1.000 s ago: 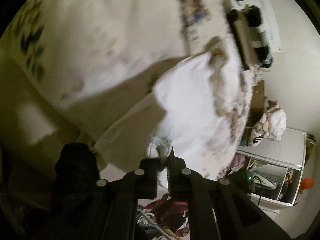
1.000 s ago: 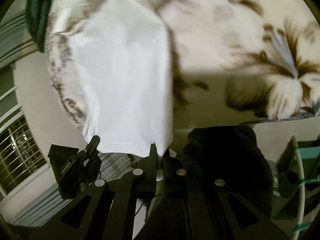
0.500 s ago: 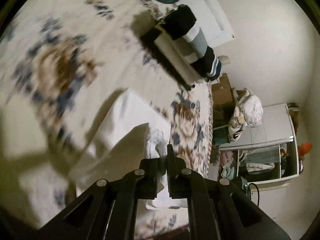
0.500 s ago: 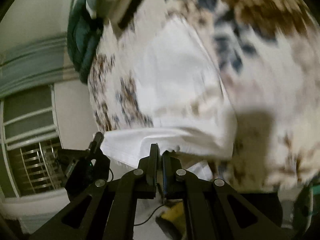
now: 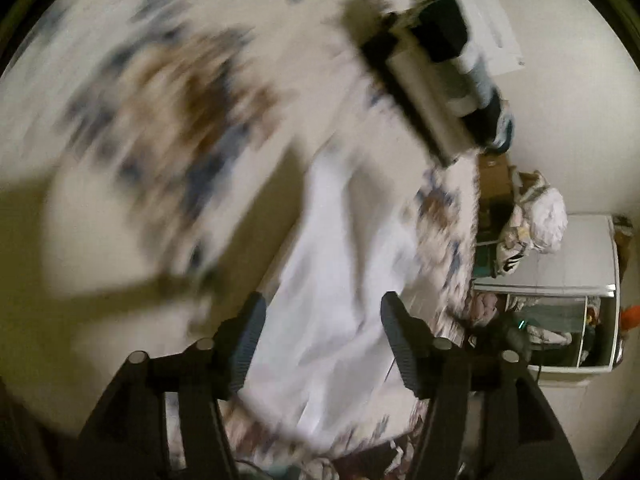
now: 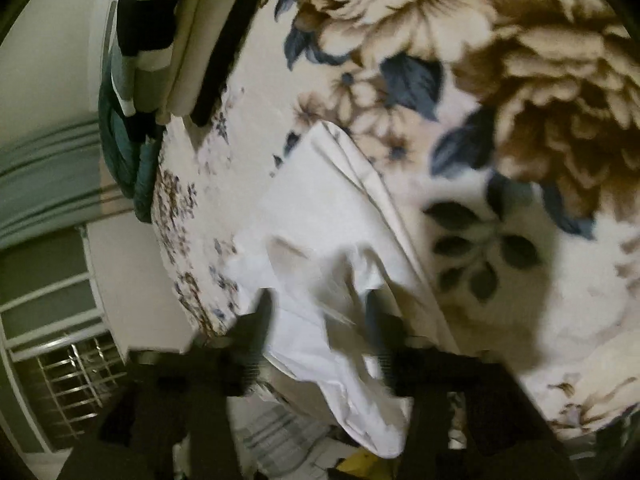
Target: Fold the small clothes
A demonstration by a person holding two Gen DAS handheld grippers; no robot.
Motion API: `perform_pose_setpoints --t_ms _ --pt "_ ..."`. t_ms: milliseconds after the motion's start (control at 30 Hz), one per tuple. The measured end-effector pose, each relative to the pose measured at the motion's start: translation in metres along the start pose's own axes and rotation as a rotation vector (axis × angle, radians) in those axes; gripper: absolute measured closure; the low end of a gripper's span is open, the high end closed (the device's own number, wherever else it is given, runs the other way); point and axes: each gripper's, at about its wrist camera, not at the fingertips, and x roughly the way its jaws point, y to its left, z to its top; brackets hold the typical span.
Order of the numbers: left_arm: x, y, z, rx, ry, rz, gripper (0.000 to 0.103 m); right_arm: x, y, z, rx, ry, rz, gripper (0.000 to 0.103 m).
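A white garment (image 5: 340, 280) lies on the floral blanket (image 5: 160, 100), near the bed's edge. It also shows in the right wrist view (image 6: 320, 232), creased, with one end hanging over the edge. My left gripper (image 5: 320, 332) is open, its jaws wide apart just above the cloth. My right gripper (image 6: 318, 320) is open too, its blurred jaws either side of a raised fold. Neither holds anything.
A stack of folded clothes (image 5: 444, 76) sits further along the bed; it also shows in the right wrist view (image 6: 172, 40). A white cabinet (image 5: 560, 292) with a heap of laundry on top stands beyond the bed. A barred window (image 6: 68, 368) is at the lower left.
Both grippers were shut on the white garment and carried it down onto the blanket. Now both have opened and let it go; it lies on the bed.
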Motion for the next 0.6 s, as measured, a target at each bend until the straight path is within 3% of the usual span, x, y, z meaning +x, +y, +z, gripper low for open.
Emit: perform_pose_setpoints --t_ms 100,167,200,267,433,467,500,533,600 --pt "0.009 0.028 -0.056 -0.132 0.101 -0.04 0.045 -0.012 -0.01 -0.015 -0.016 0.019 -0.024 0.044" --pt "0.026 0.04 -0.086 -0.217 0.154 -0.112 0.045 -0.021 -0.021 -0.029 -0.025 0.025 -0.062 0.044" --pt "0.037 0.044 -0.099 -0.274 0.172 -0.188 0.045 -0.025 -0.026 -0.036 -0.027 0.027 -0.074 0.044" --pt "0.058 0.046 -0.114 -0.362 0.166 -0.335 0.045 -0.034 -0.041 -0.049 -0.016 0.037 -0.102 0.044" --pt "0.088 0.035 -0.12 -0.396 0.12 -0.427 0.048 -0.04 -0.081 -0.068 0.054 0.055 -0.148 0.044" --pt "0.09 0.031 -0.12 -0.396 0.109 -0.431 0.06 -0.038 -0.088 -0.072 0.067 0.064 -0.148 0.044" --pt "0.091 0.027 -0.118 -0.396 0.097 -0.452 0.097 -0.036 -0.091 -0.075 0.074 0.068 -0.15 0.044" --pt "0.09 0.024 -0.114 -0.399 0.094 -0.459 0.103 -0.034 -0.094 -0.079 0.077 0.072 -0.156 0.044" --pt "0.079 0.018 -0.104 -0.397 0.058 -0.481 0.103 -0.029 -0.094 -0.083 0.07 0.076 -0.155 0.044"
